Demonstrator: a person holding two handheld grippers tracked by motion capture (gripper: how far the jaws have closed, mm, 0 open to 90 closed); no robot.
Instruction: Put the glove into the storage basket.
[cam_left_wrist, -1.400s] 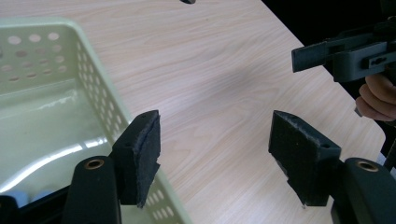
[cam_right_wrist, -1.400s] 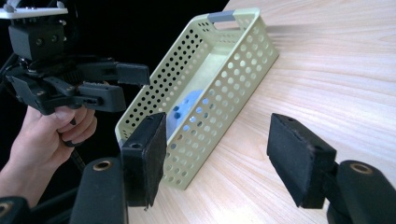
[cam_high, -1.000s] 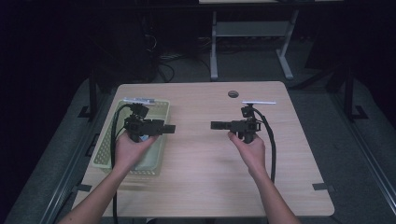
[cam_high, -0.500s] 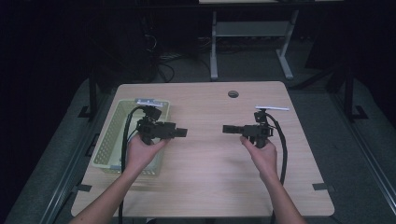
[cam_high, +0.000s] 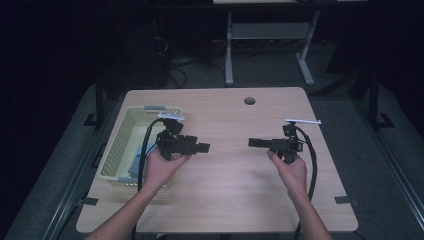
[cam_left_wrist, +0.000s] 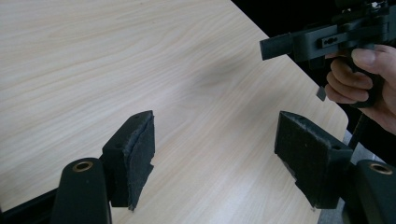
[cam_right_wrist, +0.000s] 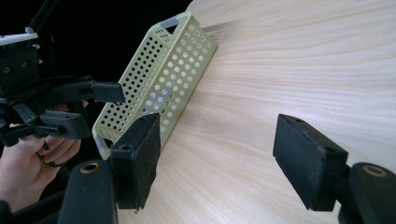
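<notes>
**Inspector:** While both hands hover over the table (cam_high: 230, 190), what do the tools hold?

**Assistant:** Nothing. The left gripper (cam_high: 204, 147) has its jaws spread wide in its own view, bare wood between the pads (cam_left_wrist: 135, 158). The right gripper (cam_high: 252, 142) is the same — jaws wide, wood grain between them, no contact with anything.

**Inspector:** Position?

**Assistant:** They face each other tip to tip across the middle of the table, well apart, each held level above the top.

**Inspector:** And the work item?

**Assistant:** Nearest thing is the pale yellow perforated basket (cam_high: 117, 145) at the left side of the table, its right wall under the left hand (cam_high: 162, 167). Something blue (cam_high: 137, 162) lies in its near end; what it is I cannot tell.

**Inspector:** Progress?

**Assistant:** My judgement — handling has not started. Neither tool touches the basket or its contents; reach, grip and any transfer all remain.

**Inspector:** Edges and room?

**Assistant:** Centre and right of the table are bare wood, apart from a small round hole (cam_high: 249, 100) near the far edge, so there is ample space to move. The basket sits close along the left edge, little margin there. The right hand (cam_high: 290, 170) is nearer the right edge, and cables trail from both tools toward the near side; these could drag on the basket rim.
</notes>
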